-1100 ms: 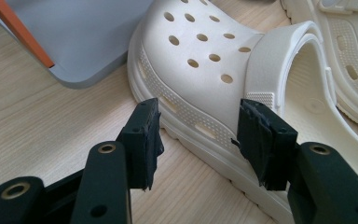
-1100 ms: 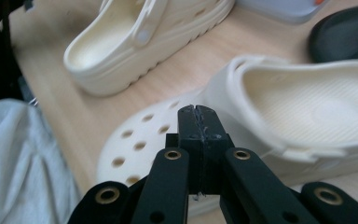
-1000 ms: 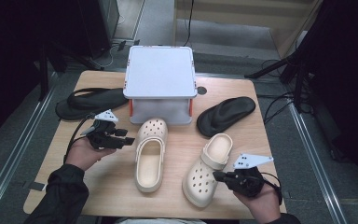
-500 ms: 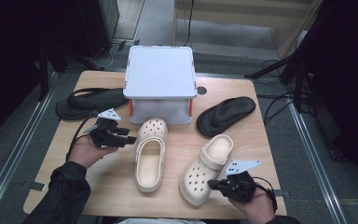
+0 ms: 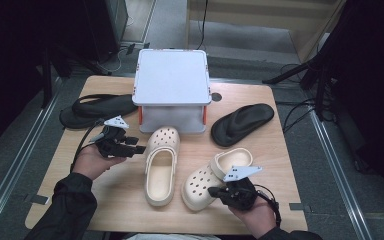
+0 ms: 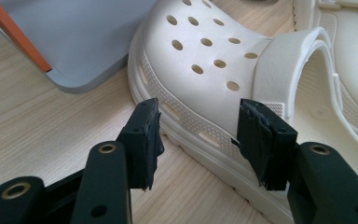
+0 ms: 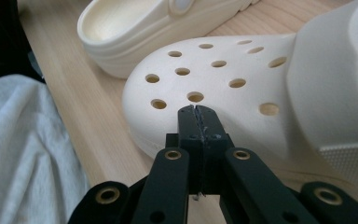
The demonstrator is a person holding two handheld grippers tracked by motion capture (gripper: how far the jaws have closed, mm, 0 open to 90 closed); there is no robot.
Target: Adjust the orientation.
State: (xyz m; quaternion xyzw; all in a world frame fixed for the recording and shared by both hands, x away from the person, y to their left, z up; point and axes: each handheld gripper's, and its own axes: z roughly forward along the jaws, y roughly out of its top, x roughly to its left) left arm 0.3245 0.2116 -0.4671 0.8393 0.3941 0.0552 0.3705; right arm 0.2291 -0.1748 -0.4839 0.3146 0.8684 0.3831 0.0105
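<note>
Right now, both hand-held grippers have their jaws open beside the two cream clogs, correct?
Not quite. The left hand-held gripper is open beside one cream clog, as the left gripper view shows. The right hand-held gripper has its jaws closed together, empty, in front of the other cream clog; the right gripper view shows this.

Bare bench (image 5: 115, 200) lies open along the near-left edge, wide enough for a hand. The grey box (image 5: 171, 85) blocks the middle rear, a black sandal (image 5: 96, 107) walls its left, another (image 5: 242, 123) its right. Two cream clogs (image 5: 161, 165) (image 5: 215, 176) crowd the centre, with a narrow lane between them.
</note>
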